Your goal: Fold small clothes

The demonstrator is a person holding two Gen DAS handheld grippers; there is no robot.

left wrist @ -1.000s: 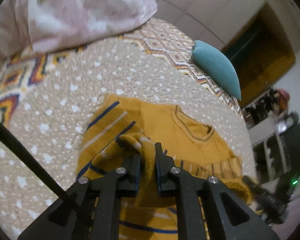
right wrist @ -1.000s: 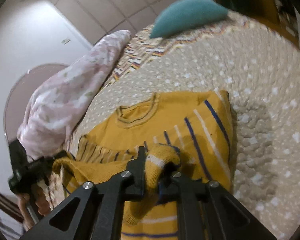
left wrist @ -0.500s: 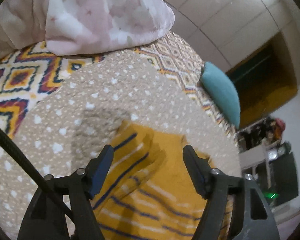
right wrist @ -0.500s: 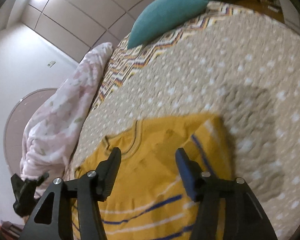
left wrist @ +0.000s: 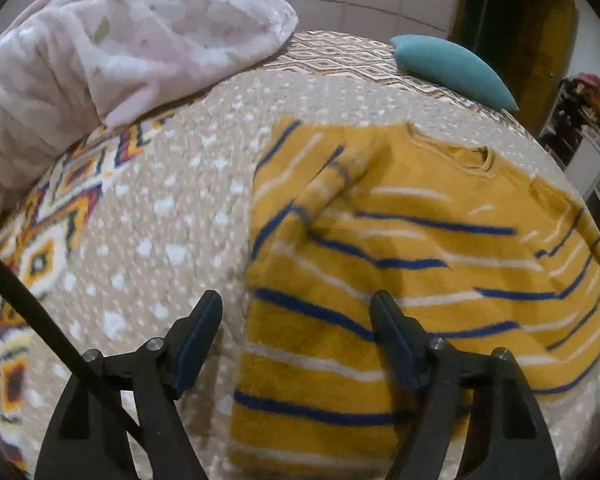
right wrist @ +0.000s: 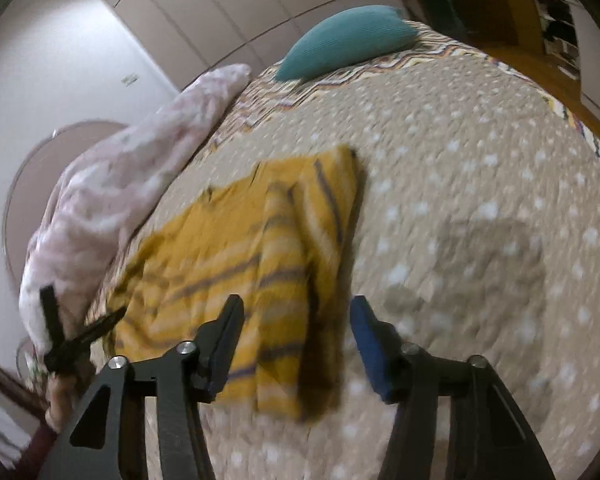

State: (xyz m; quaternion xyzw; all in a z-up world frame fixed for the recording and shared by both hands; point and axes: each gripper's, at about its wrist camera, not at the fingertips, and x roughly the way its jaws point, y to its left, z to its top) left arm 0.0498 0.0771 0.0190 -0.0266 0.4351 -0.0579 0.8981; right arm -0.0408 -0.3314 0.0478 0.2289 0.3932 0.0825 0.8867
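A mustard-yellow sweater (left wrist: pixel 420 208) with blue and white stripes lies flat on the bed, both sleeves folded in across its body. My left gripper (left wrist: pixel 296 304) hovers over the sweater's left edge. Its jaws are opening and stand wide, and the pads (left wrist: pixel 198 332) touch nothing. In the right wrist view the sweater (right wrist: pixel 236 240) is blurred. My right gripper (right wrist: pixel 296 308) hangs over its right edge. Those jaws are closing with the folded edge below the gap, and they grip nothing. The left gripper (right wrist: pixel 80 336) shows small at the left of that view, a hand under it.
The beige dotted bedcover (left wrist: pixel 160 220) has a zigzag border. A pink floral blanket (left wrist: pixel 120 40) is heaped at the far left. A teal cushion (left wrist: pixel 452 68) lies at the far edge. Dark furniture (left wrist: pixel 580 120) stands beyond the bed at right.
Both grippers let go of the sleeve cuffs they pinched, opened and drew back toward the sweater's near side edges. The sleeves now lie folded on the body.
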